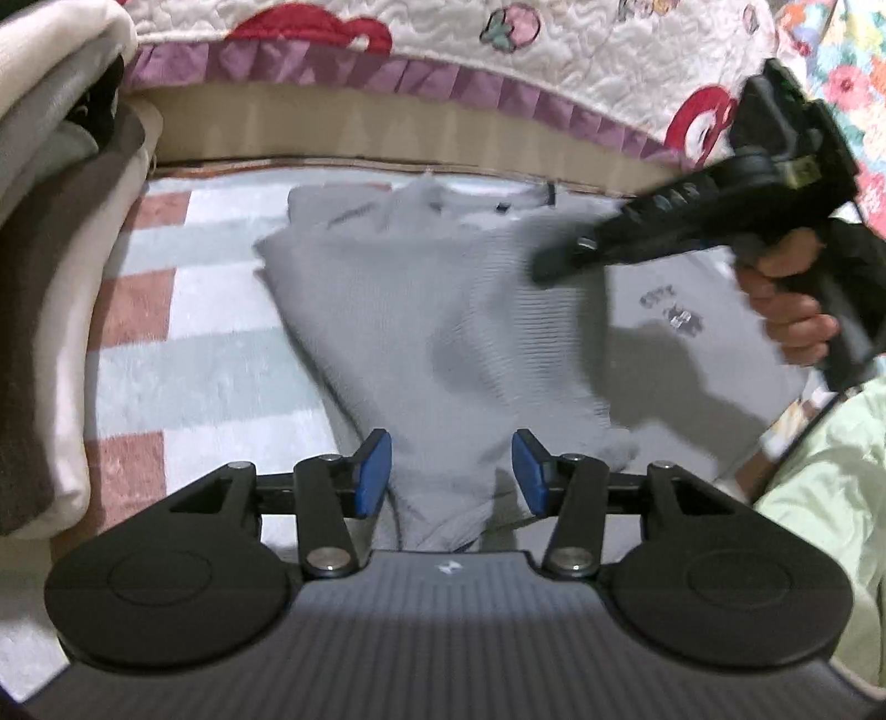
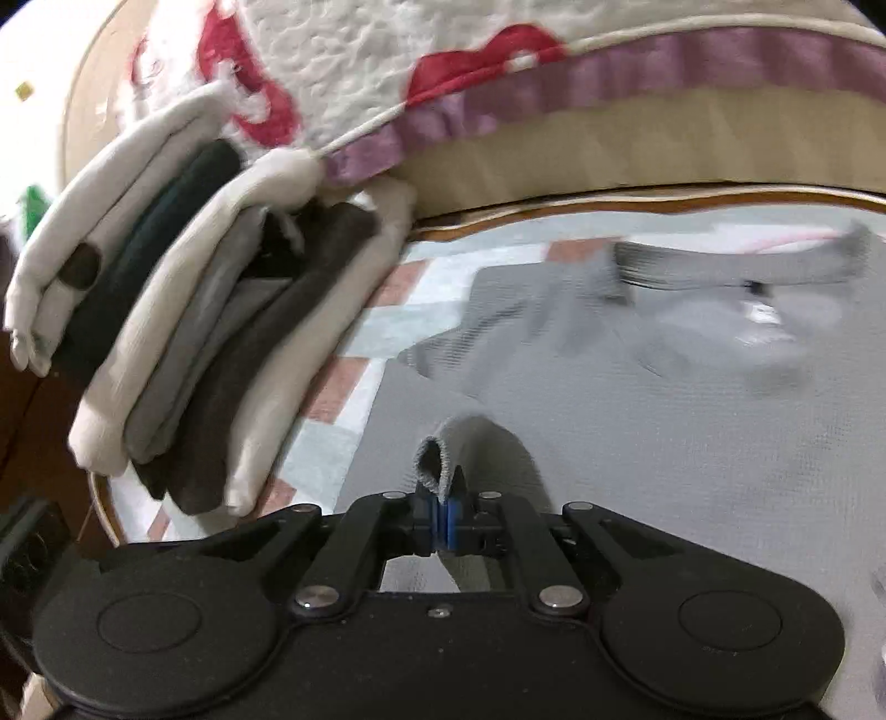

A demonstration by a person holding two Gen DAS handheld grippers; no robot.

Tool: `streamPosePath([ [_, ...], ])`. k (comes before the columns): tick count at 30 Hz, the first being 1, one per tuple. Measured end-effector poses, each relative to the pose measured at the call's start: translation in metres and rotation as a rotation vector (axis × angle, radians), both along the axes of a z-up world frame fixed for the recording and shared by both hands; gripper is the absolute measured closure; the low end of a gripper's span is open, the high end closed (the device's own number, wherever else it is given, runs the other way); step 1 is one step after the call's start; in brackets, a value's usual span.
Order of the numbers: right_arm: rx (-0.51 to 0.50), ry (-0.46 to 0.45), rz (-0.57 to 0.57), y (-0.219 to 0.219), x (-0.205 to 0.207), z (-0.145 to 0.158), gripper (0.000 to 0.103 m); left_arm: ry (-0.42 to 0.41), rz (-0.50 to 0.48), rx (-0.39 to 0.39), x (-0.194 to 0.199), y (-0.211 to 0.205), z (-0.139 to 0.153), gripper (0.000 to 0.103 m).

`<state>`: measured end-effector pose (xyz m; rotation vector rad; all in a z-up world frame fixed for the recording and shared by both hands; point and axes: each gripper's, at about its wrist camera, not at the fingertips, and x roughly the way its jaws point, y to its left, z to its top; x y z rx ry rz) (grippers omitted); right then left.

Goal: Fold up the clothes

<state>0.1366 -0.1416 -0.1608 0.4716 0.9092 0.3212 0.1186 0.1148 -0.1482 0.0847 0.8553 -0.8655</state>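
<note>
On the checked rug (image 1: 183, 310), a pale blue, white and pink surface that runs up to the side of a bed, a grey sweater (image 1: 443, 310) lies spread with its neckline toward the bed and its body reaching back toward both grippers. One ribbed sleeve is laid diagonally across the body, narrowing toward the near edge of the rug. The left gripper (image 1: 451, 471) hangs over the narrow end of that sleeve with its blue pads (image 1: 372, 471) standing apart; the cloth lies between them, but neither pad presses on it. The right gripper (image 2: 441, 523) has its blue pads drawn together on a small raised fold of the grey sweater (image 2: 637, 443), which stands up in a loop just above the fingertips. From the left wrist view the right gripper (image 1: 559, 266) is seen over the right part of the garment, carried by a hand (image 1: 786, 310) in a dark sleeve. At the left edge of the rug a stack of folded clothes (image 2: 183, 332) in cream, grey, brown and dark green leans against the bed. A quilted bedspread (image 1: 443, 39) with red shapes and a purple frill (image 1: 310, 63) hangs over the mattress. Much of the sweater near the collar is blurred.
</note>
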Motion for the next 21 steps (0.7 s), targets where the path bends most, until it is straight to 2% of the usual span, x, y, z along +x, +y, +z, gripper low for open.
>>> streamPosePath([
  [2, -0.091, 0.07, -0.037, -0.006, -0.008, -0.007, 0.097, 0.01, -0.01, 0.02, -0.001, -0.001, -0.004, 0.054],
  [5, -0.192, 0.148, -0.006, -0.011, -0.012, -0.015, 0.096, 0.01, -0.031, 0.047, -0.005, -0.003, -0.008, 0.053],
  [7, -0.256, 0.166, 0.024, -0.007, -0.006, -0.012, 0.089, 0.01, -0.037, 0.053, -0.007, -0.004, -0.009, 0.053],
  [8, -0.306, 0.145, 0.028, -0.003, -0.001, -0.005, 0.081, 0.011, -0.034, 0.049, -0.006, -0.004, -0.009, 0.053],
  [9, -0.362, 0.104, 0.023, 0.002, 0.004, 0.004, 0.056, 0.012, -0.032, 0.045, -0.006, -0.003, -0.008, 0.053],
  [10, -0.399, 0.053, 0.023, 0.006, 0.009, 0.013, 0.04, 0.012, -0.03, 0.041, -0.006, -0.003, -0.008, 0.053],
  [11, -0.395, 0.0, 0.042, 0.009, 0.018, 0.022, 0.04, 0.013, -0.028, 0.038, -0.005, -0.002, -0.008, 0.053],
  [13, -0.32, -0.034, 0.111, 0.019, 0.043, 0.035, 0.041, 0.018, -0.021, 0.022, -0.004, 0.0, -0.008, 0.053],
  [17, -0.079, 0.066, 0.203, 0.045, 0.113, 0.037, 0.041, 0.026, -0.045, -0.002, -0.006, 0.0, -0.011, 0.053],
  [18, -0.052, 0.094, 0.213, 0.052, 0.128, 0.035, 0.04, 0.026, -0.048, 0.001, -0.006, -0.001, -0.012, 0.053],
  [21, -0.131, 0.149, 0.198, 0.073, 0.159, 0.025, 0.04, 0.041, -0.047, 0.008, -0.005, -0.001, -0.016, 0.054],
])
